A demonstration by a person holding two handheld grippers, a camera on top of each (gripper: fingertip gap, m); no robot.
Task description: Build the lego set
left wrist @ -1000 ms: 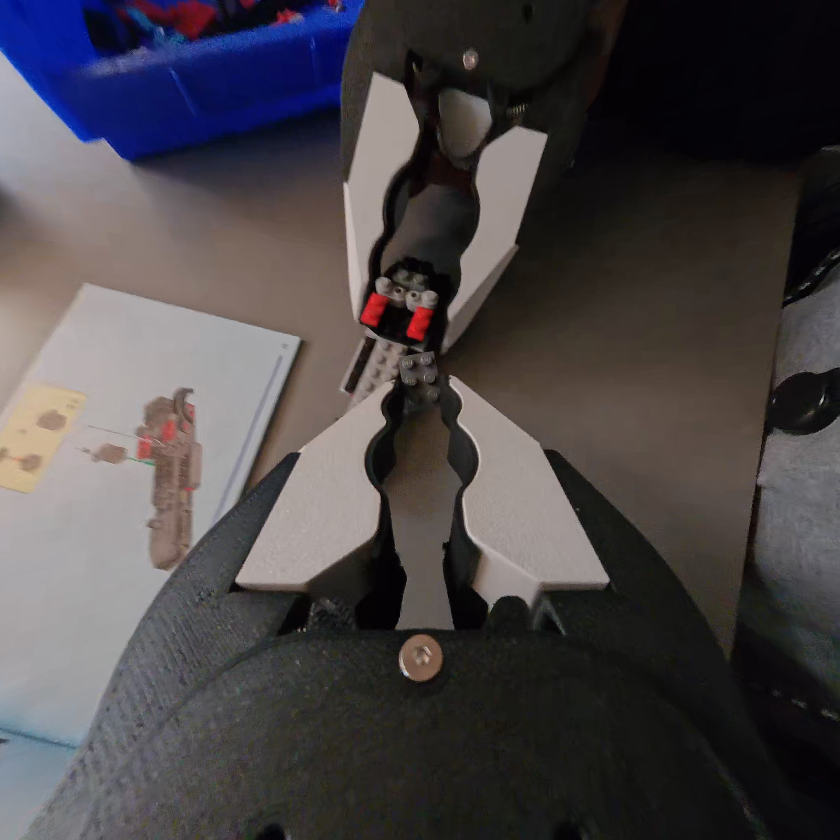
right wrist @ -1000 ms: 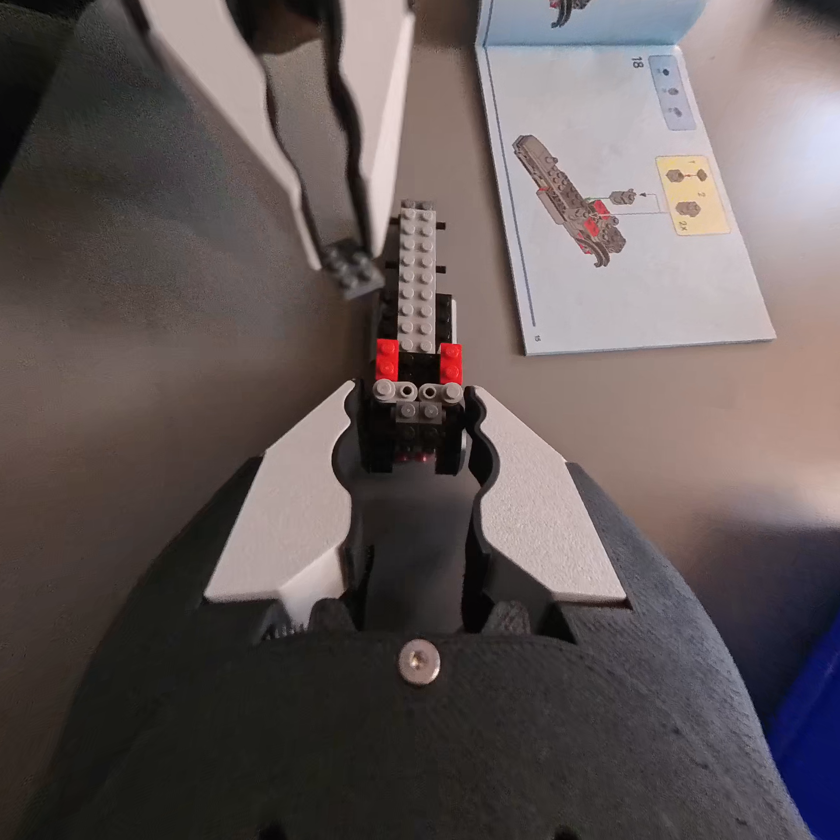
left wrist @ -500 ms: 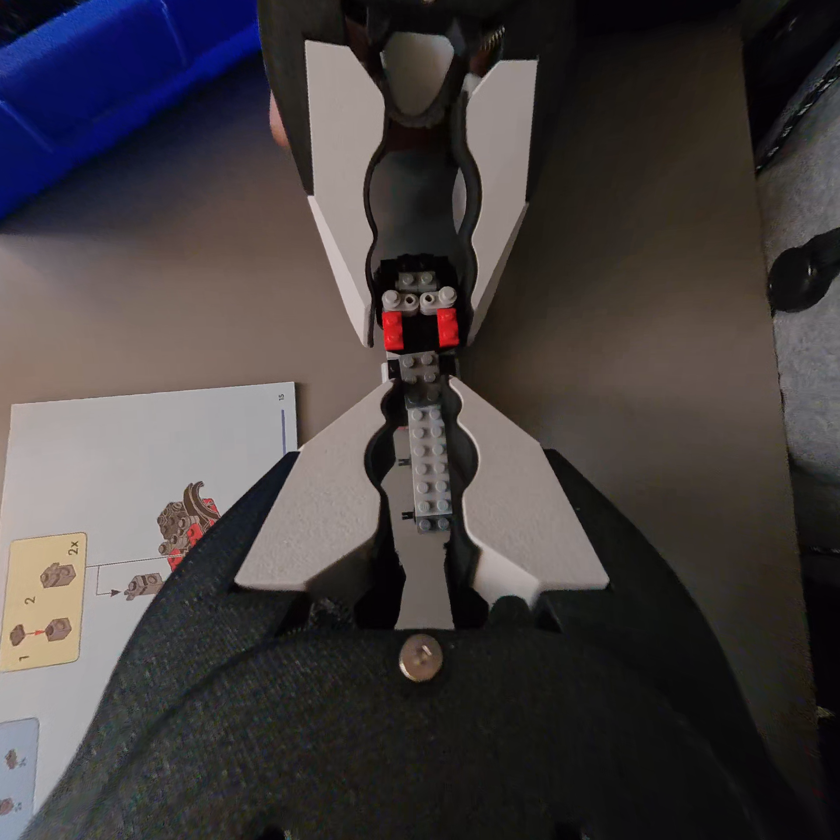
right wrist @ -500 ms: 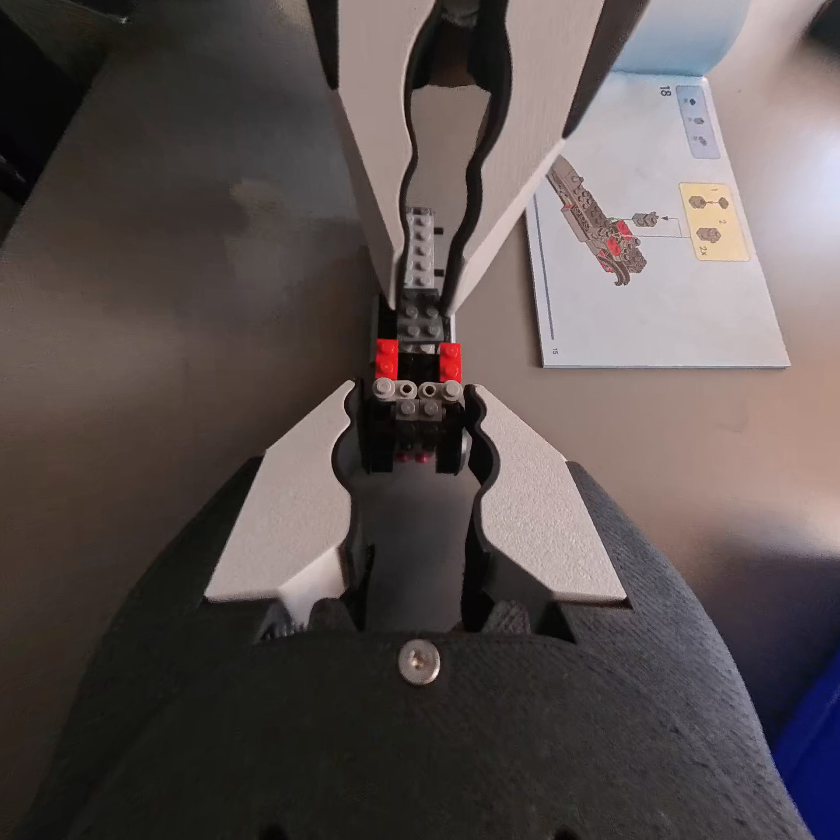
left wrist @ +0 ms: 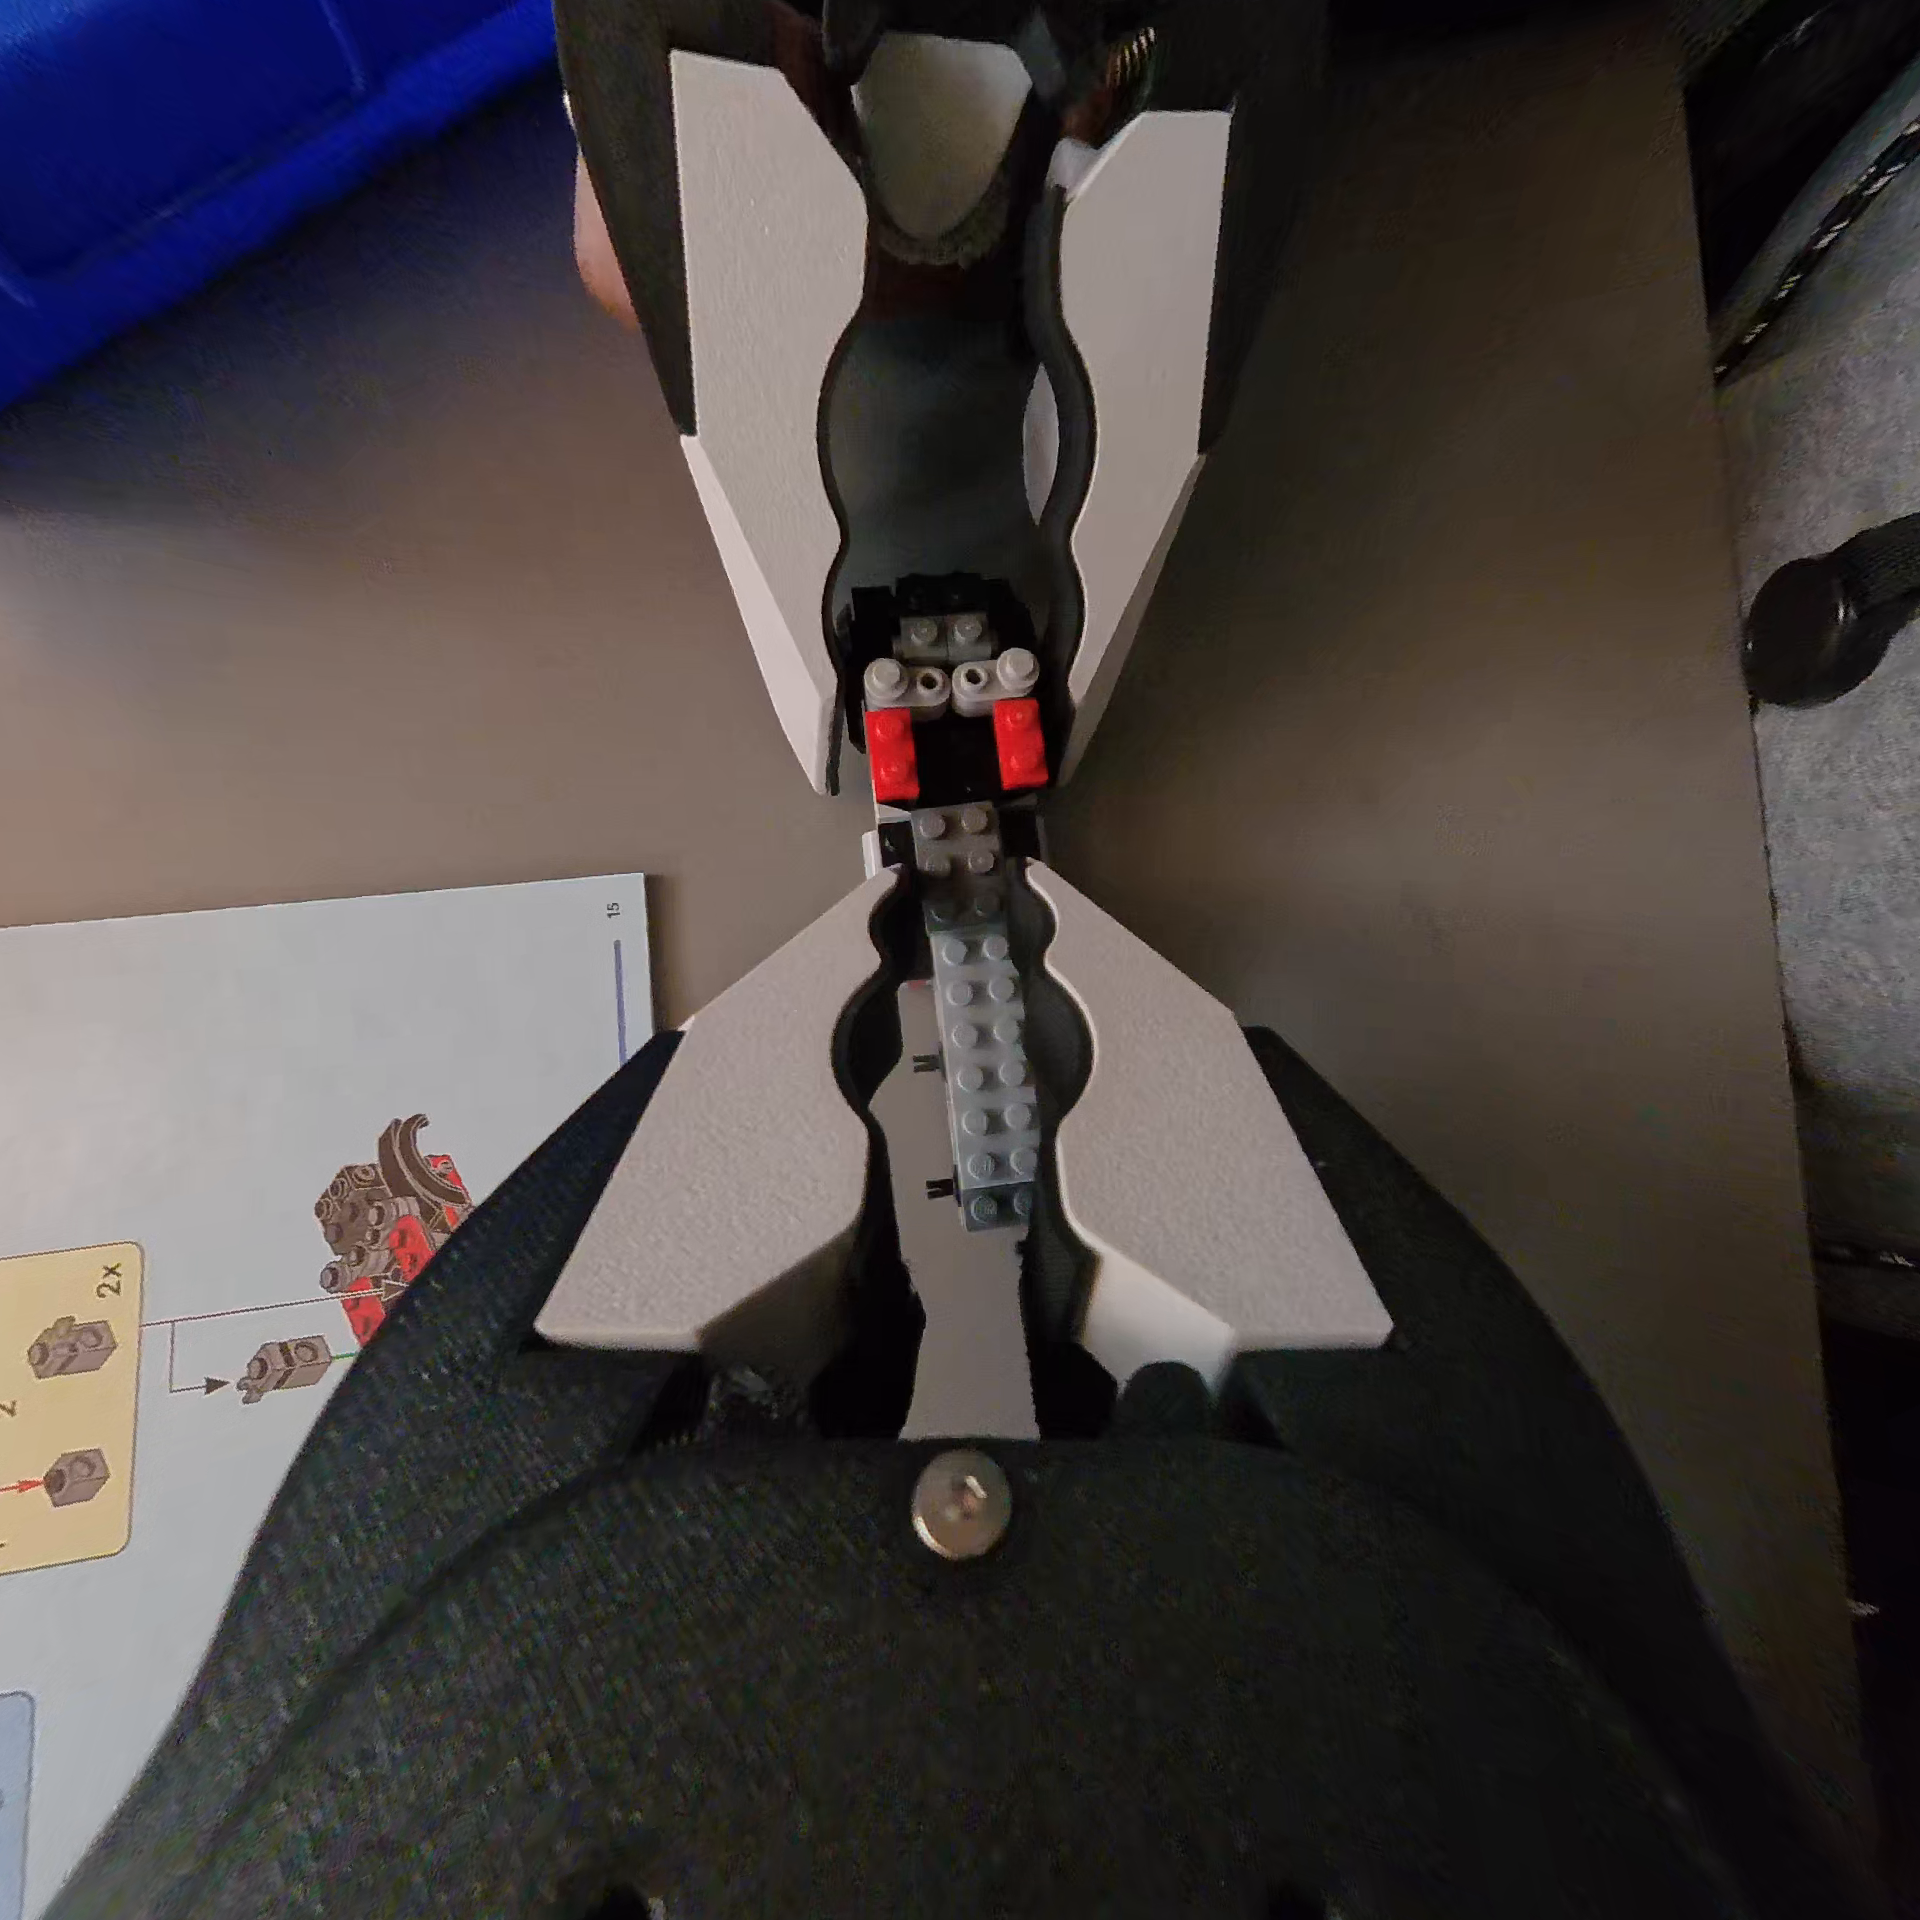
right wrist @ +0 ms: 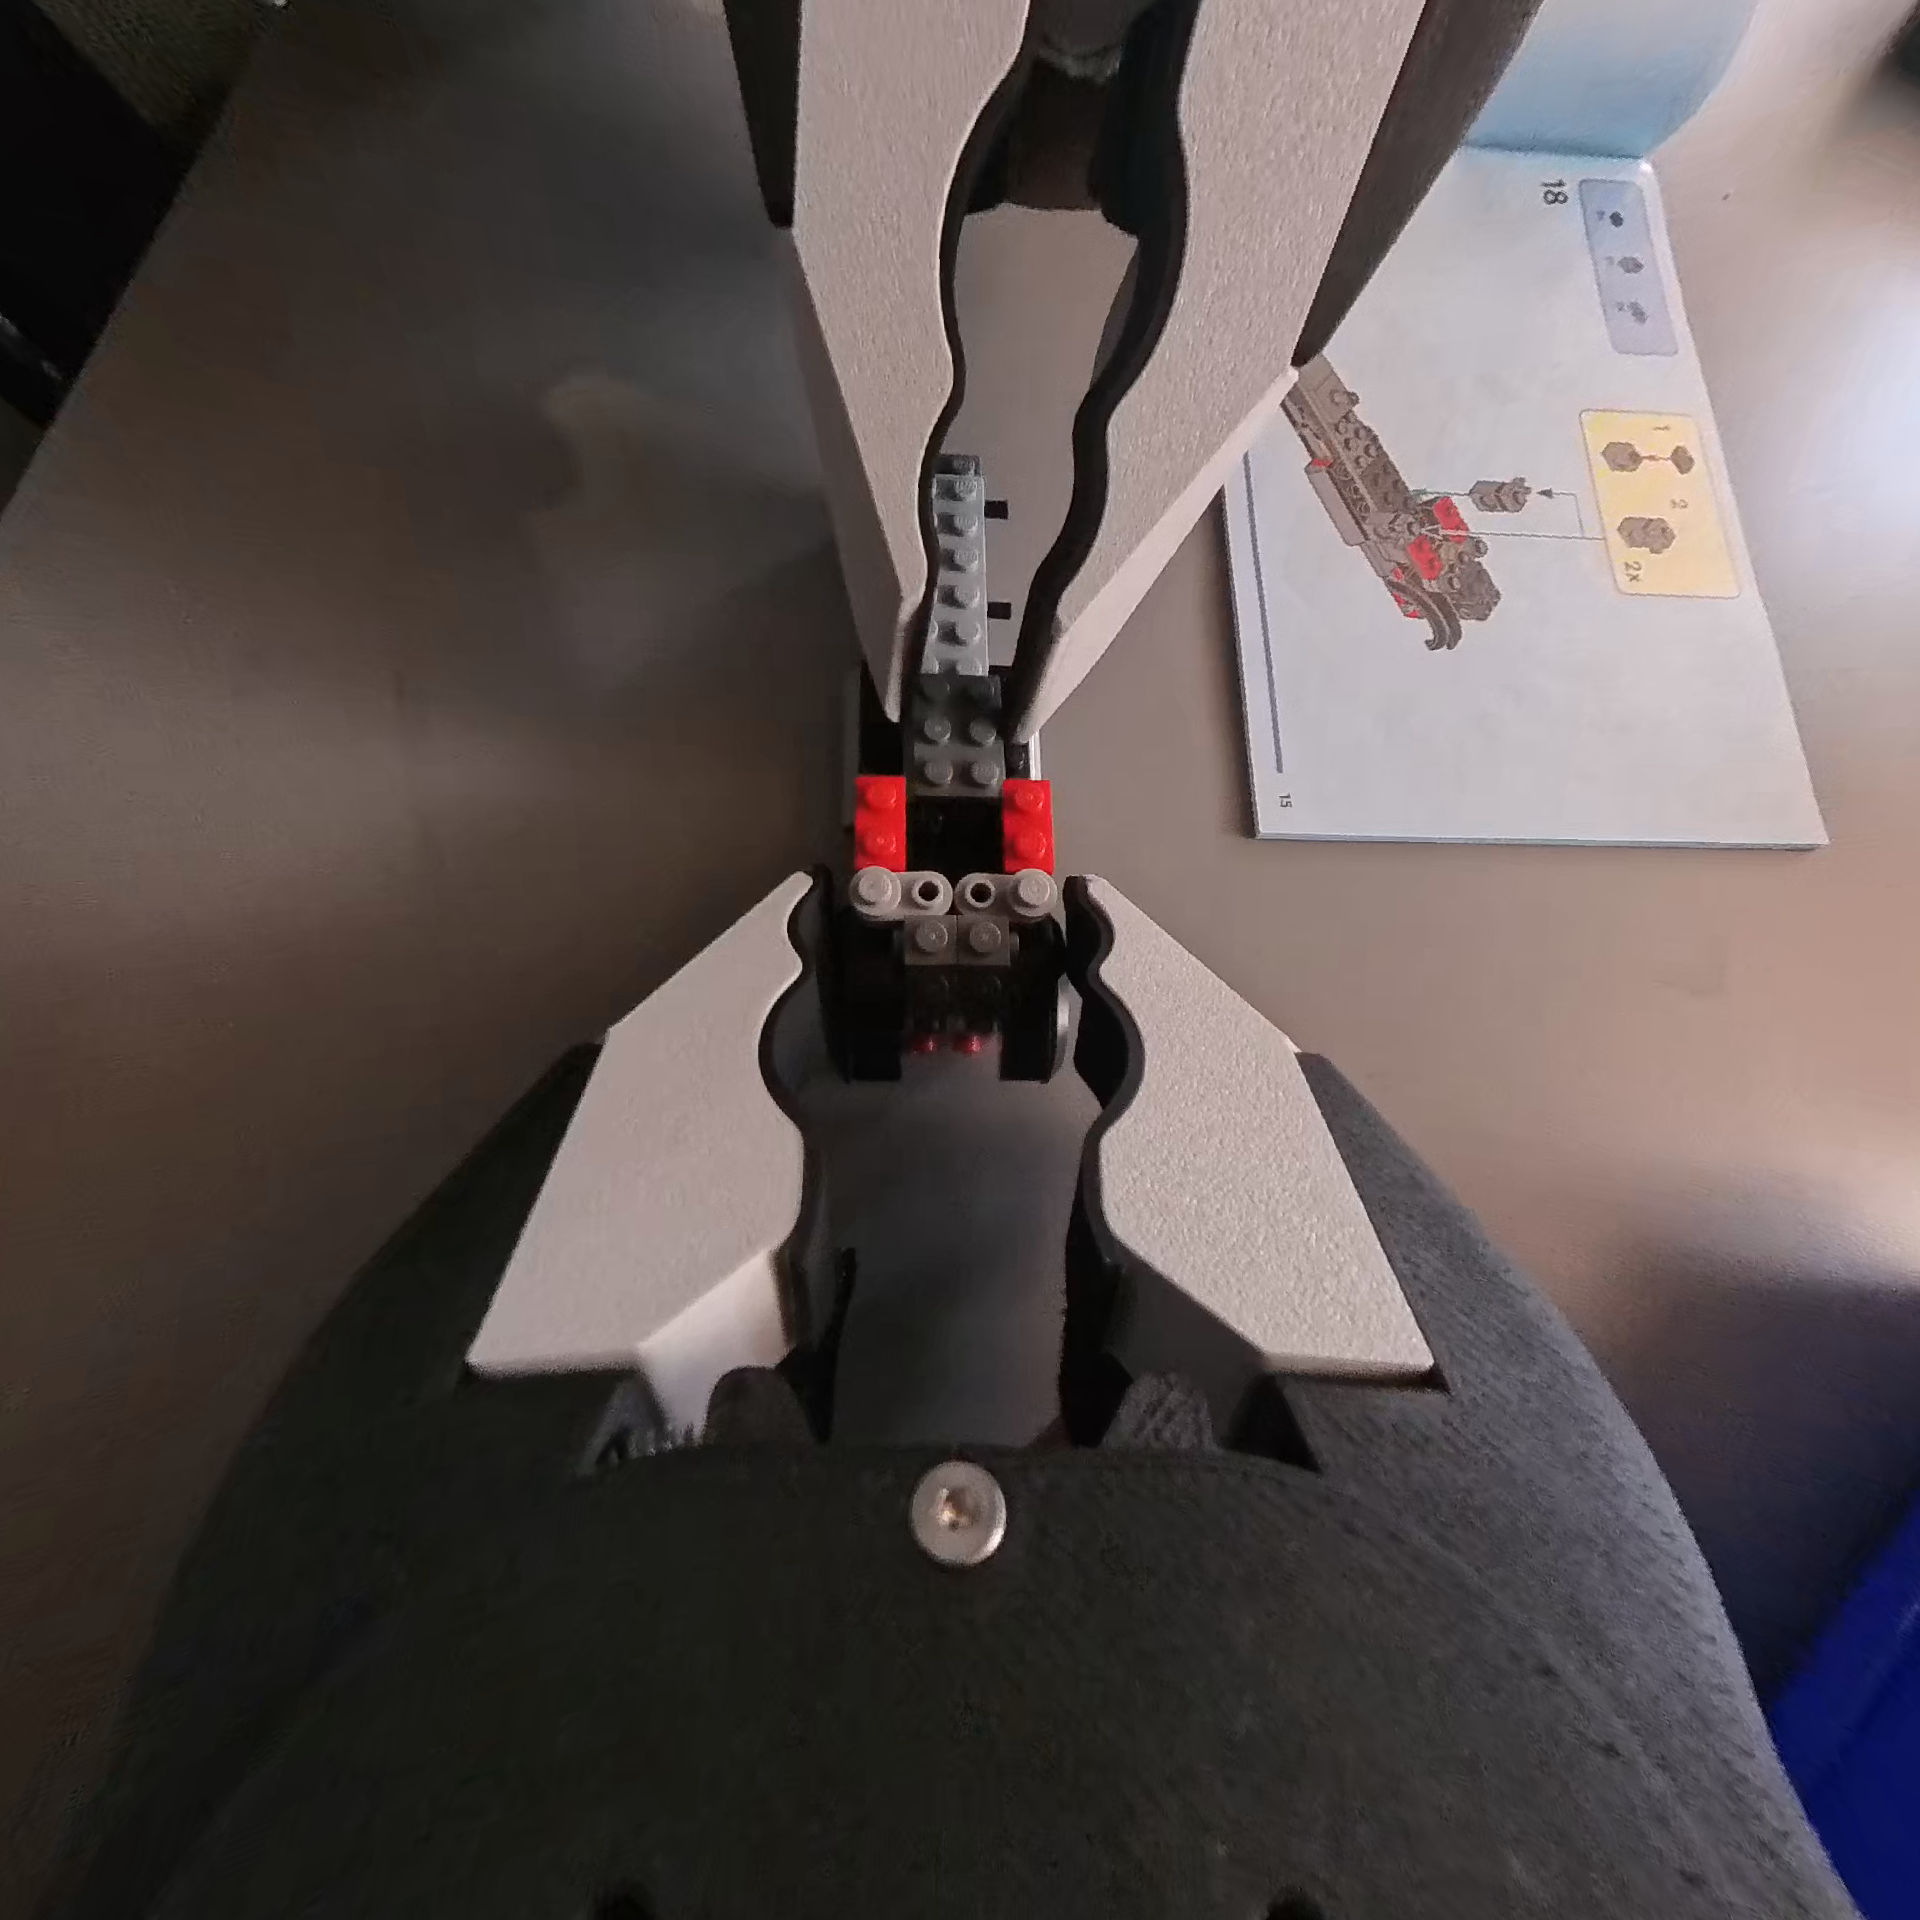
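**Seating the dark grey plate on the model**

At frame centre, the right gripper (right wrist: 940,894) is clamped on the black end of the lego model (right wrist: 951,831). The left gripper (left wrist: 961,883) pinches a dark grey plate (left wrist: 958,844) against the model's spine, beside the red bricks (left wrist: 894,753). The plate looks seated; next comes a firm press, then release. The instruction booklet (left wrist: 312,1091) lies lower left.
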